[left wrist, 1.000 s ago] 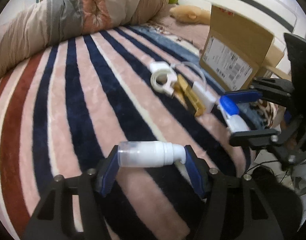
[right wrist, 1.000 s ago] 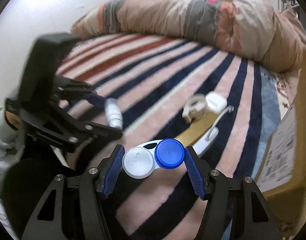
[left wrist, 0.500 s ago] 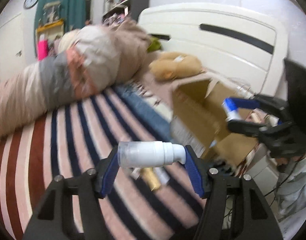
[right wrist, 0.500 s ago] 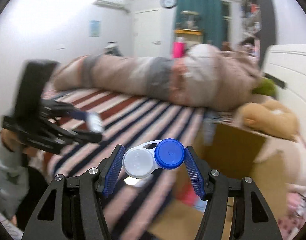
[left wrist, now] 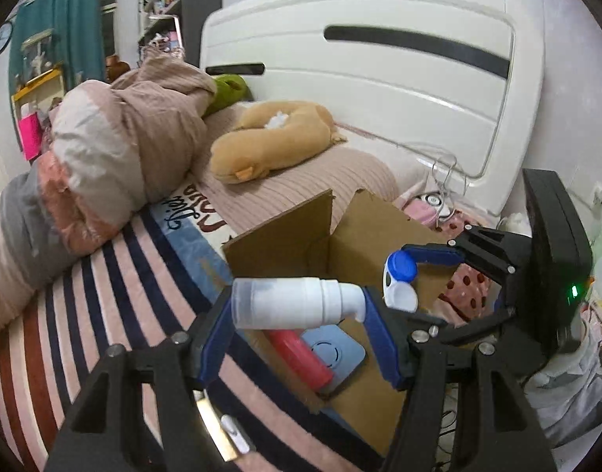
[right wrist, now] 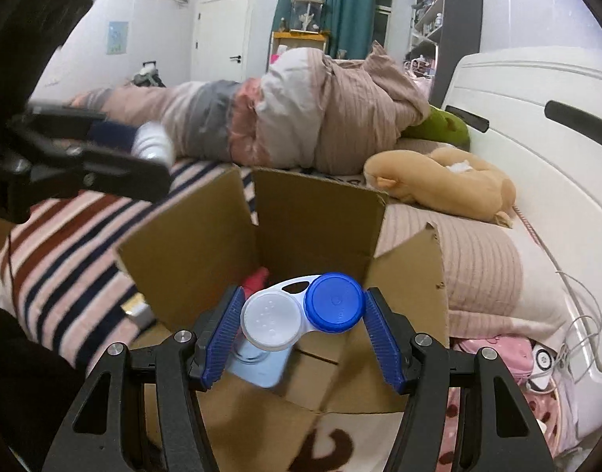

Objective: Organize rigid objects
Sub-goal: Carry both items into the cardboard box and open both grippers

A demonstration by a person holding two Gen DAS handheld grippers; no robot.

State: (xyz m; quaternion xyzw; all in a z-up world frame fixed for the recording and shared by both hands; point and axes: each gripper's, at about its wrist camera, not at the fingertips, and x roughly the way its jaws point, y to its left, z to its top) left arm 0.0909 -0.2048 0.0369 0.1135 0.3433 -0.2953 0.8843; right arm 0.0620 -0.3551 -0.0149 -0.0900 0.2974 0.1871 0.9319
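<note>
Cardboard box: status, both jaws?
Left gripper shut on white pump bottle. Right gripper shut on lens case. Both over open cardboard box. Nothing blocking.

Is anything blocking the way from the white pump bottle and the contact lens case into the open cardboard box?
Nothing visible. The white pump bottle and blue-and-white contact lens case hang over the open cardboard box; its flaps stand open. A red tube and pale blue square lie inside.

Both wrist cameras are riding close behind their own fingers, looking down at a slant into the open cardboard box (left wrist: 285,232) (right wrist: 312,212) on the bed. The left view is facing the white headboard (left wrist: 379,67) at 1 o'clock; the right view is facing the curtains (right wrist: 332,4) at 12 o'clock. Both are sharing the box, the rolled quilt (left wrist: 116,145) (right wrist: 301,110) and the tan plush toy (left wrist: 269,141) (right wrist: 438,185).
</note>
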